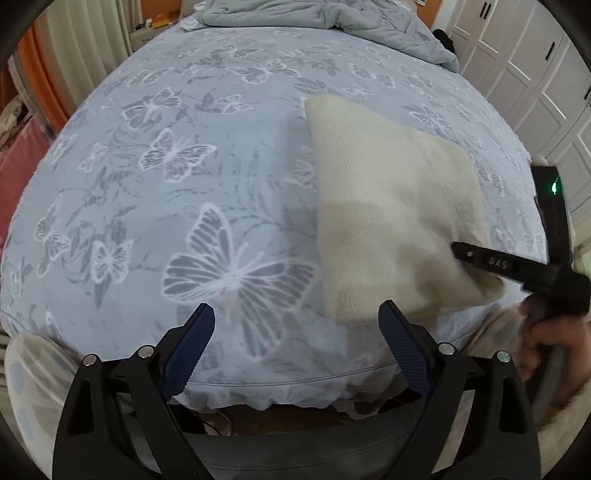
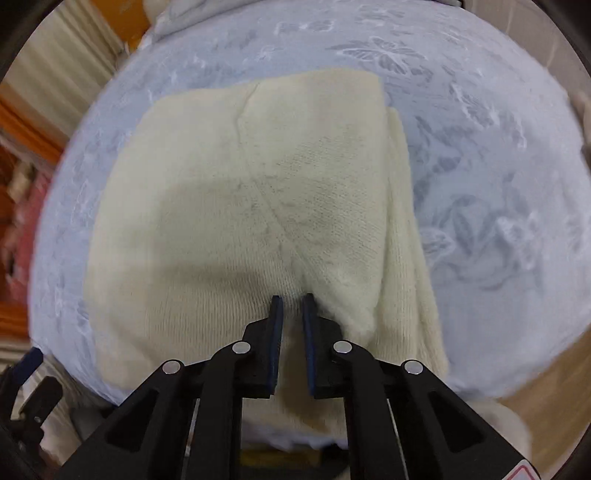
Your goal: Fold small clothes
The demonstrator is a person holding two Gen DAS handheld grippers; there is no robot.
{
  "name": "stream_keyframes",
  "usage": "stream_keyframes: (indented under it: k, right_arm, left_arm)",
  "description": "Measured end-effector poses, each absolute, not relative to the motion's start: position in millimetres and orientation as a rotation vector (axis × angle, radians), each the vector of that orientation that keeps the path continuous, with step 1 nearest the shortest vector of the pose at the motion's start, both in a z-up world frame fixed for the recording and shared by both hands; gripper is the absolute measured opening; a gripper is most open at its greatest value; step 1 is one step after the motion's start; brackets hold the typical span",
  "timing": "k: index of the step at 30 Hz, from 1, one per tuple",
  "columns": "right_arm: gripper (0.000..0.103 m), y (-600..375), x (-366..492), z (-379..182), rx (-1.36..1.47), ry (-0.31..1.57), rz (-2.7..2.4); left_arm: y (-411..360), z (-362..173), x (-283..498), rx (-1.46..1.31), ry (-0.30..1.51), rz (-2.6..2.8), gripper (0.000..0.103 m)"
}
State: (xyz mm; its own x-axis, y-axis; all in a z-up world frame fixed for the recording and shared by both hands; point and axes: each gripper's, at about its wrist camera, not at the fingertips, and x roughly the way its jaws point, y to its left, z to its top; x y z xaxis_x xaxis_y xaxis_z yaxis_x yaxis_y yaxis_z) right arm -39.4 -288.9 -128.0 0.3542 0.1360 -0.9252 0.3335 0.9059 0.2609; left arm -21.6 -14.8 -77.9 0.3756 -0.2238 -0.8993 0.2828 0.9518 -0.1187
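A cream knit garment [image 1: 391,206] lies folded into a rough rectangle on the right half of the butterfly-print bedsheet [image 1: 184,155]. In the right wrist view the garment [image 2: 229,206] fills the middle, with a folded layer along its right side. My right gripper [image 2: 292,298] is shut on a pinch of the knit at the near edge. Its black body [image 1: 517,266] shows in the left wrist view, resting over the garment's near right corner and held by a hand [image 1: 546,347]. My left gripper [image 1: 296,308] stands open above the sheet by the garment's near left corner, holding nothing.
A crumpled grey duvet [image 1: 314,22] lies at the far end of the bed. White wardrobe doors [image 1: 535,74] stand to the right. The sheet's frilled edge [image 1: 277,391] marks the near side. Orange and pale curtains [image 1: 55,81] hang on the left.
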Motion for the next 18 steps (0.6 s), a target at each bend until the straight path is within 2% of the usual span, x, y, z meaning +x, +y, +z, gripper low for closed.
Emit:
stream_keyframes:
  k: [2,4,5,7,9,13,14,15,16,18]
  right_arm:
    - [0.009,-297.2,-41.3,-111.6,0.543,1.17,-0.135]
    - [0.02,-310.0,-48.0,-88.6,0.599,1.063,-0.143]
    - [0.022,-315.0,-50.6,-81.2,0.597,1.045,-0.158]
    - [0.039,-331.2,-52.8,-81.2,0.6,1.041,-0.204]
    - [0.05,-342.0,-50.5,-91.3,0.618,1.071,-0.221]
    - [0.057,-335.5,-30.9,-114.4,0.65,1.115,-0.173]
    - [0.057,-331.2,-28.6,-120.0,0.63,1.124,-0.178]
    - [0.037,-328.8,-26.2,-124.0,0.607,1.124,-0.17]
    - [0.022,-328.2,-23.3,-121.7,0.609,1.117,-0.152]
    - [0.019,-329.2,-33.4,-96.1,0.618,1.022,-0.142]
  left_arm:
    - [-23.4,-74.0,-22.5,0.078,1.129,-0.337,0.088]
    - [-28.4,-69.3,-22.6,0.09,1.114,-0.346,0.088]
    - [-31.2,-66.7,-22.0,0.088,1.106,-0.355,0.088]
    - [-36.6,-64.4,-18.0,0.09,1.101,-0.365,0.088]
    - [-44.4,-63.2,-11.7,0.088,1.098,-0.367,0.088]
    - [-58.1,-59.7,-2.9,0.061,1.101,-0.377,0.088]
    - [-62.7,-58.6,-1.4,0.057,1.101,-0.383,0.088]
    - [-65.9,-57.9,-1.0,0.059,1.1,-0.386,0.088]
    - [-68.5,-57.2,-0.6,0.066,1.1,-0.386,0.088]
    - [-73.7,-55.9,-0.1,0.081,1.096,-0.389,0.088]
